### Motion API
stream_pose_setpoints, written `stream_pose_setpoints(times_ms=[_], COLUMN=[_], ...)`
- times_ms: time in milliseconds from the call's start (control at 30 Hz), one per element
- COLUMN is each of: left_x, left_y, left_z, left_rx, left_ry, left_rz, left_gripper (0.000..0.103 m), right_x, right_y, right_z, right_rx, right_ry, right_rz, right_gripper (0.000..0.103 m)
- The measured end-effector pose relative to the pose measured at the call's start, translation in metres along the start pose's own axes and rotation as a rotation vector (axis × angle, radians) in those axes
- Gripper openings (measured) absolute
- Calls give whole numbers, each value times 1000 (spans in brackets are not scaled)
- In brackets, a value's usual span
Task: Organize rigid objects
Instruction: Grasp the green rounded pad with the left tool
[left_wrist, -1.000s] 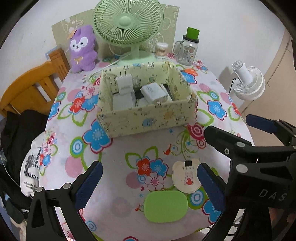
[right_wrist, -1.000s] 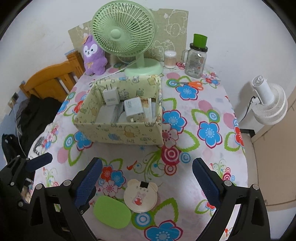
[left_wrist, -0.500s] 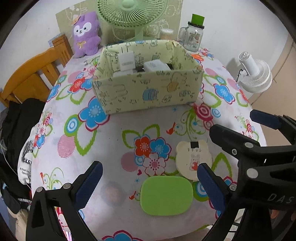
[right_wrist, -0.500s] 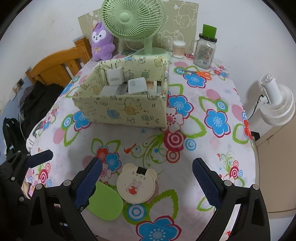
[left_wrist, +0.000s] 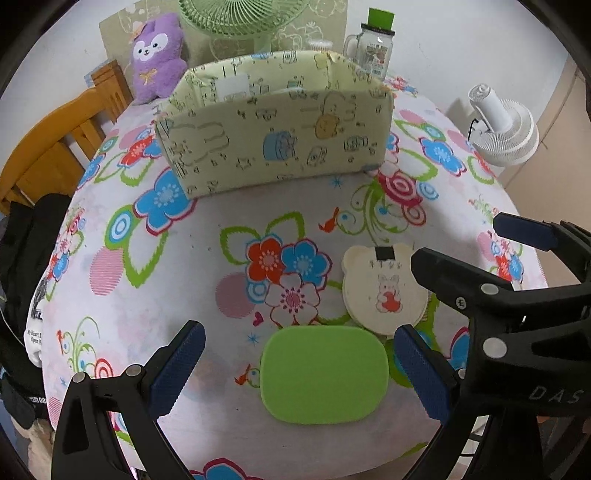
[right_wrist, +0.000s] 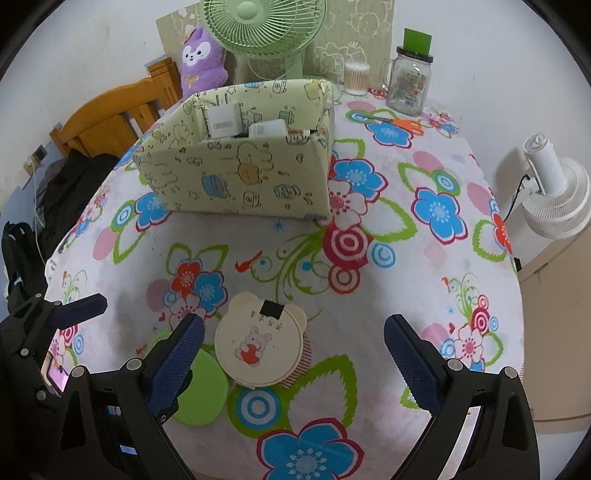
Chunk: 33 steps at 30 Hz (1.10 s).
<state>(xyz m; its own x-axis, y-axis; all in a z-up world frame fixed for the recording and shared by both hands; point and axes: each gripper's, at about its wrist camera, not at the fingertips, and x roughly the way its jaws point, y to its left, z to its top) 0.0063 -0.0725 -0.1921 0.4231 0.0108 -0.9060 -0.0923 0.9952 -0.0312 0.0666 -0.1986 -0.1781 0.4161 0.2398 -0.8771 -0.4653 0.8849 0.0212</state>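
Observation:
A flat green rounded pad (left_wrist: 324, 373) lies near the table's front edge, between the fingers of my open left gripper (left_wrist: 299, 369). A cream bear-shaped case (left_wrist: 384, 291) lies just right of it; in the right wrist view the case (right_wrist: 258, 349) sits between the fingers of my open right gripper (right_wrist: 291, 363), with the green pad (right_wrist: 201, 393) partly hidden by the left finger. Both grippers hover low and are empty. The pale yellow patterned box (left_wrist: 273, 144) stands behind, holding white chargers (right_wrist: 223, 120).
A green desk fan (right_wrist: 266, 33), a purple plush toy (left_wrist: 157, 55), a glass jar with green lid (right_wrist: 410, 79) and a cotton-swab tub (right_wrist: 356, 77) stand at the back. A wooden chair (left_wrist: 55, 147) stands left, a white fan (right_wrist: 554, 192) right. The right gripper shows in the left wrist view (left_wrist: 517, 280).
Both grippers have dropped lower and closer to the table's front; the green pad and the bear case now look larger between the fingers. Nothing was grasped.

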Motion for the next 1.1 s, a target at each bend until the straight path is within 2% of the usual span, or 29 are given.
stream_pose_setpoints(times_ms=[567, 933, 1100], left_x=[31, 34, 37], left_y=[-9, -17, -21], left_z=[-24, -28, -33], left_rx=[58, 80, 95], left_ry=[33, 34, 44], left_rz=[-13, -39, -23], left_gripper=[103, 103, 103], right_x=[23, 35, 37], right_y=[-2, -10, -13], right_z=[-35, -46, -49], right_rx=[-13, 30, 42], right_ry=[47, 93, 100], right_rz=[27, 31, 25], right_gripper=[99, 99, 99])
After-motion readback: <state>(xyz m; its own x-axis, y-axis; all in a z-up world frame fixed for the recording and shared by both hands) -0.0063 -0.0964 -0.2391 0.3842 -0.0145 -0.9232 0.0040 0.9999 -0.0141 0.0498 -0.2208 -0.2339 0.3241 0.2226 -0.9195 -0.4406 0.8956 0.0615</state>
